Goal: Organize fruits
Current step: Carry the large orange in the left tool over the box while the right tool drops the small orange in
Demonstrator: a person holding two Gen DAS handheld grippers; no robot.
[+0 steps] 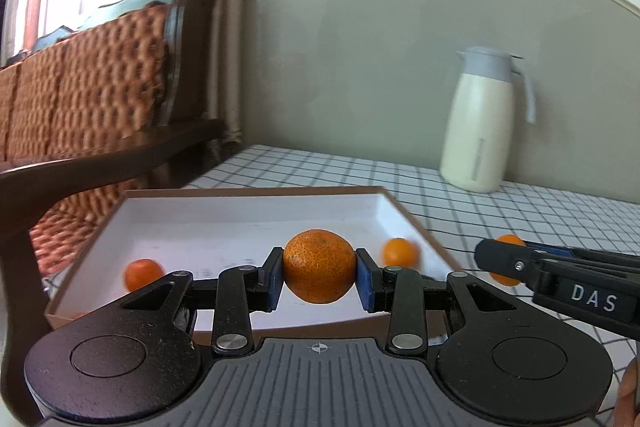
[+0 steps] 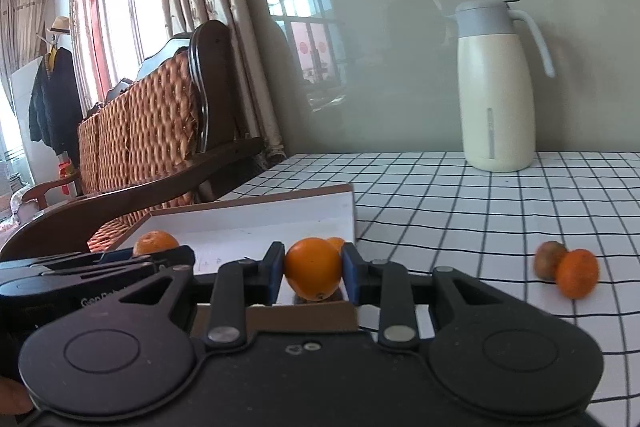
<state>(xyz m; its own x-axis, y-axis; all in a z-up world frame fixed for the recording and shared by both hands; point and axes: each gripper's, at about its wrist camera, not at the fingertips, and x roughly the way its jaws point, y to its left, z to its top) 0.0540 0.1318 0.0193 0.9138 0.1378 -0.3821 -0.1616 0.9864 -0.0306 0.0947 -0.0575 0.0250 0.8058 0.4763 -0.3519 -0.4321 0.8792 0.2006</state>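
A checked table (image 2: pixel 460 211) carried a shallow white box (image 1: pixel 248 211), with a jug (image 2: pixel 496 87) well behind it by the wall. The left gripper (image 1: pixel 319 267) pinched a rough, dimpled tangerine (image 1: pixel 319 265) over the box's near part, the box floor lying straight ahead and below, with two small oranges (image 1: pixel 143 277) already inside; this hand looked better placed to drop first. The right gripper (image 2: pixel 312 269) pinched a smoother orange (image 2: pixel 313 269) just over the box's near right corner, while two more fruits (image 2: pixel 568 267) lay touching on the cloth off to its right.
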